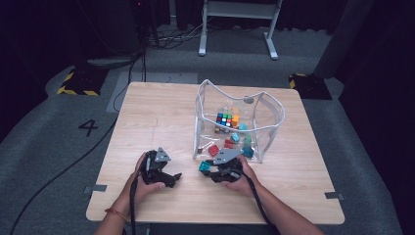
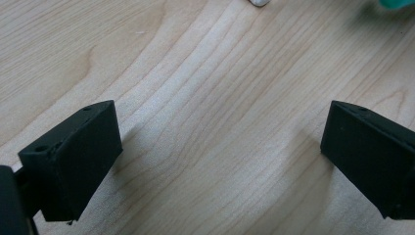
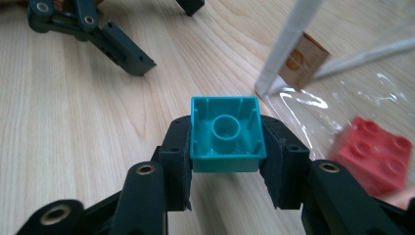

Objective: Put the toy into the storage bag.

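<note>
Two tongs – left tongs (image 1: 169, 180), right tongs (image 1: 209, 172); one teal brick (image 3: 226, 134) – one clear bag (image 1: 266, 128).

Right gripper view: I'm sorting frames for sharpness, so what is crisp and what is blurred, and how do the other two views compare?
Right gripper view: the teal brick clamped in the right gripper is crisp, the red brick softer, with glare on the clear bag. Left gripper view: the left gripper casts soft shadows on the table. High view: table lit, surroundings dark.
</note>
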### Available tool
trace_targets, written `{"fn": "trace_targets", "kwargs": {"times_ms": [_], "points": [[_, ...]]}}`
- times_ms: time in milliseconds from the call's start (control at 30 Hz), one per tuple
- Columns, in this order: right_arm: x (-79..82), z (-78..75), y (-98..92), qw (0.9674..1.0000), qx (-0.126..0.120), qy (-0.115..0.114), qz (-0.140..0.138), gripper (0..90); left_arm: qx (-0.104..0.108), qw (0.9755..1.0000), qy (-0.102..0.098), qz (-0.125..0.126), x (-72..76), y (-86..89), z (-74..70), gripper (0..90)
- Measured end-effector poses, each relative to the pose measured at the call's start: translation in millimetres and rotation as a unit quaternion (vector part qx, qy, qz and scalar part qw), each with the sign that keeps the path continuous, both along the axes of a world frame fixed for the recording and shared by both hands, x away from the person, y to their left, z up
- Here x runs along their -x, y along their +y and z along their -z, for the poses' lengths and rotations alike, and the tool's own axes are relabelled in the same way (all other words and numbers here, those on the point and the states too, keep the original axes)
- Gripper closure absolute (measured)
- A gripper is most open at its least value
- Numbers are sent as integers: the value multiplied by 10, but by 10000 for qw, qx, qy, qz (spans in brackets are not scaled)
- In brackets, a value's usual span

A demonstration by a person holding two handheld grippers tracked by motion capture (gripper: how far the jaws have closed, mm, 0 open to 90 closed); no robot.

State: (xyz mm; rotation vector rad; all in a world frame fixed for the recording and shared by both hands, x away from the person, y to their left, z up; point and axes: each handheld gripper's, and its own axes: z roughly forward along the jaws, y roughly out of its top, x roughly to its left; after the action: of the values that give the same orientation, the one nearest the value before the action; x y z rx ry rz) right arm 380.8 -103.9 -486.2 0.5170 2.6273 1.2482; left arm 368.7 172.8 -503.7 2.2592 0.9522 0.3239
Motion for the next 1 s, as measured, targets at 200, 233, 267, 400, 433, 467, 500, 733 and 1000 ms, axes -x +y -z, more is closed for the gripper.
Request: {"fn": "trace_targets", "kwargs": {"times_ms": [200,233,267,400,433,467,500,733,1000], "points": [[25,-28,-195,9999,120,-17,66,592,-3,10000,-11,-11,0,0,0,17],[34,-35,-219,9999,86,-1,94,592,-3,10000,-12,-12,0,0,0,17],[36,-48,-260,9999,115,-42,97,592,-3,10000,-11,-10,0,0,0,17],[69,-80,-363,9998,91,-41,186,592,-3,10000,-12,-11,0,0,0,17],[55,-83,-392,9998,83,-147,102,592,-3,10000,-12,-11,0,0,0,17],[60,-86,-429,9998,33,-164,110,591,-3,10000,-13,-10,0,0,0,17],[64,-91,-463,9998,36,-156,121,592,2,10000,-6,-9,0,-1,0,17],[82,-111,-721,9994,125,-235,238,592,-3,10000,-12,-11,0,0,0,17],[139,-139,-1012,9985,114,-195,501,592,-3,10000,-10,-10,0,0,0,17]]}}
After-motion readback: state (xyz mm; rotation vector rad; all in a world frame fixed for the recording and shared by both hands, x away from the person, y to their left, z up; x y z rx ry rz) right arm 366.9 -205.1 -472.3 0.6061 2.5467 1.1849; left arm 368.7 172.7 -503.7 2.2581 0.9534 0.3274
